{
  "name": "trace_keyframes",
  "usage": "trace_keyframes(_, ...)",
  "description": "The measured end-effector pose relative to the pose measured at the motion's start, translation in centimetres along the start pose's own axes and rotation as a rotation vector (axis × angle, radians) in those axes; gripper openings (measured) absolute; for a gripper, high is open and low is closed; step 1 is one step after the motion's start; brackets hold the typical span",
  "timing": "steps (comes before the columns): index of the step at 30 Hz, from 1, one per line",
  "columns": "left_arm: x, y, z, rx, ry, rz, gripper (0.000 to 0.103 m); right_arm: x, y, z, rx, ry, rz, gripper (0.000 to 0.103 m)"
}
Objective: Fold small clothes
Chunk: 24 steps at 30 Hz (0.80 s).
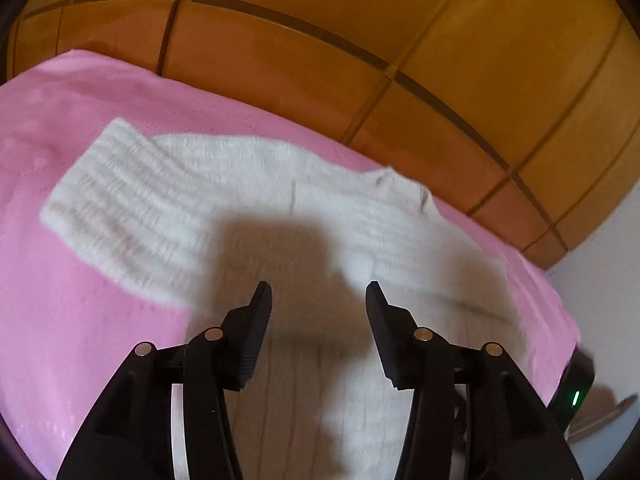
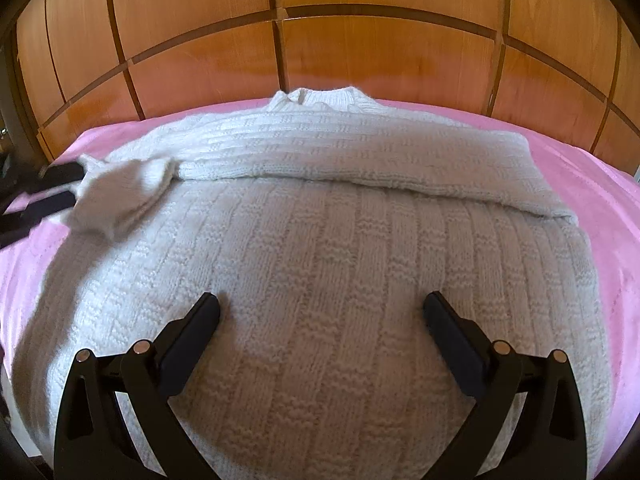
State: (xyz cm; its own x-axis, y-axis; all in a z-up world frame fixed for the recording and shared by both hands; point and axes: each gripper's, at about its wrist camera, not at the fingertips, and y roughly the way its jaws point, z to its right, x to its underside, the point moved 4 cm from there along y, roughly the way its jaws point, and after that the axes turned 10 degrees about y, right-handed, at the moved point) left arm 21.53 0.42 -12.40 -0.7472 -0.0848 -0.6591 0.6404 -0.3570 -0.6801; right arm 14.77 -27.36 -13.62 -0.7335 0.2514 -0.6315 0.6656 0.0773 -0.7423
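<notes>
Both jaws stood apart and empty above the soft, limp knitted sweater (image 2: 320, 240), best pinched at its hem edge beneath them.

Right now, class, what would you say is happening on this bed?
A person with a handheld tool in each hand is folding a white knitted sweater spread on a pink bedcover. One sleeve already lies folded across the chest. The left tool is open above the sweater with nothing between its fingers. The right tool is open too, low over the sweater's body and holding nothing.
</notes>
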Motion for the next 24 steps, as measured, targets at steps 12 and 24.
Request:
trace_keyframes(12,7.0,-1.7,-1.2,-0.095,0.106,-0.012,0.047,-3.9,2.2,-8.0,-0.402,0.155,-0.242,0.065)
trace_keyframes(24,7.5,-1.0,-1.4,-0.106,0.142,0.013,0.049,-9.3,1.4,-14.3,-0.313,-0.028,-0.106,0.006)
